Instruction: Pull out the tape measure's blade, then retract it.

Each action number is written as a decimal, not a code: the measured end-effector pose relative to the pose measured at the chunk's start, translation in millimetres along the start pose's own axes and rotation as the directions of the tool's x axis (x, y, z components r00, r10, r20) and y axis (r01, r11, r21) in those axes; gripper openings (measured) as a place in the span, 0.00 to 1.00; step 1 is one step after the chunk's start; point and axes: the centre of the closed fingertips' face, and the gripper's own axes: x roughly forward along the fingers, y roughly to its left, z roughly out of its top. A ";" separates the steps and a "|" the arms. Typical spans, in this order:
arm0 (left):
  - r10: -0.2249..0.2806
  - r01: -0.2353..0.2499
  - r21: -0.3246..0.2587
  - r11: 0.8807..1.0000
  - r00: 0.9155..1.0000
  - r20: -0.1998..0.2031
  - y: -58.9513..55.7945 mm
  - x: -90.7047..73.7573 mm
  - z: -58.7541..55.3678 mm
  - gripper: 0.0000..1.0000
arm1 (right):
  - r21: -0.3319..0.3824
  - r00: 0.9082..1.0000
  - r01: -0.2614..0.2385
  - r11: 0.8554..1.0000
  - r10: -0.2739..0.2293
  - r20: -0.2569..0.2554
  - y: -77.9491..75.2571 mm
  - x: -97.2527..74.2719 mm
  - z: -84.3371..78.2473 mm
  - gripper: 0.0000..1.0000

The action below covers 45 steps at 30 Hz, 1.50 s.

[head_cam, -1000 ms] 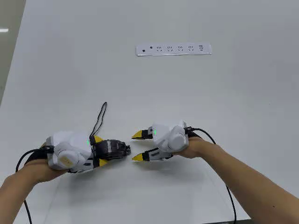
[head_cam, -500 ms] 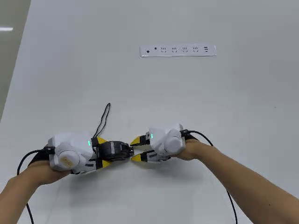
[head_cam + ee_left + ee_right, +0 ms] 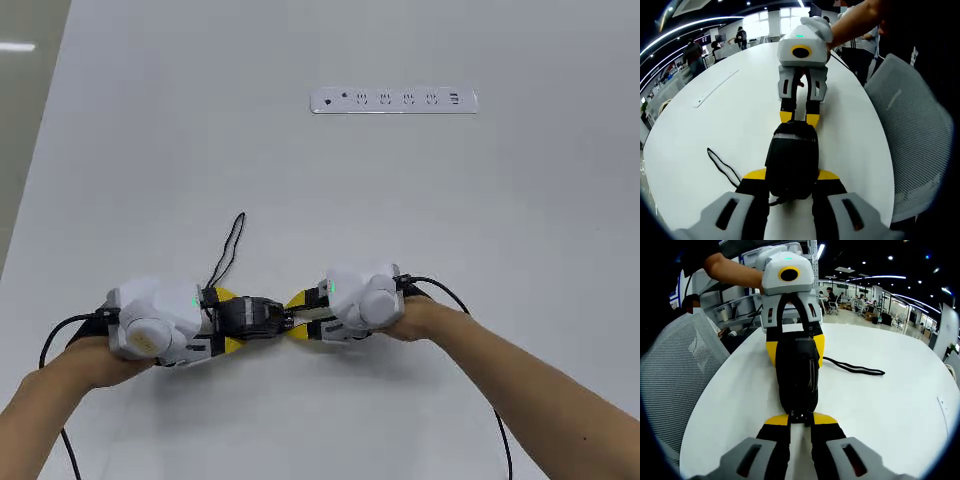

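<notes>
In the head view, the left gripper [image 3: 228,320] clamps the black tape measure [image 3: 250,317] across its case, just ahead of its yellow fingertips. The right gripper [image 3: 297,316] faces it head-on, its tips meeting the case's far end. A black lanyard [image 3: 228,250] trails on the white table [image 3: 450,220] beyond the left gripper, and a power strip [image 3: 393,100] lies well apart, further out.

In the left gripper view, the left gripper [image 3: 791,175] is partly open, both jaws pressed against the sides of the tape measure [image 3: 791,155]. The right gripper [image 3: 800,118] touches the case's front end. The lanyard [image 3: 722,165] lies left of the jaws, and a mesh chair [image 3: 912,130] stands to the right.

In the right gripper view, the right gripper [image 3: 801,418] is nearly closed, pinching a small dark piece at the near end of the tape measure [image 3: 797,372]. Whether that is the blade's hook I cannot tell. The left gripper [image 3: 795,350] holds the far half.
</notes>
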 end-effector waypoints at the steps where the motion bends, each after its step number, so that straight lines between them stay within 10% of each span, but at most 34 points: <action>1: -0.004 0.004 -0.001 1.000 1.000 0.000 -0.5 -0.1 -0.1 0.28 | 0.008 1.000 -0.001 1.000 0.001 0.000 0.3 0.6 0.0 0.13; 45: -0.024 0.024 -0.015 1.000 1.000 0.018 -0.6 -3.8 -4.0 0.28 | 0.010 1.000 -0.002 1.000 0.002 -0.030 2.2 -4.1 4.5 0.10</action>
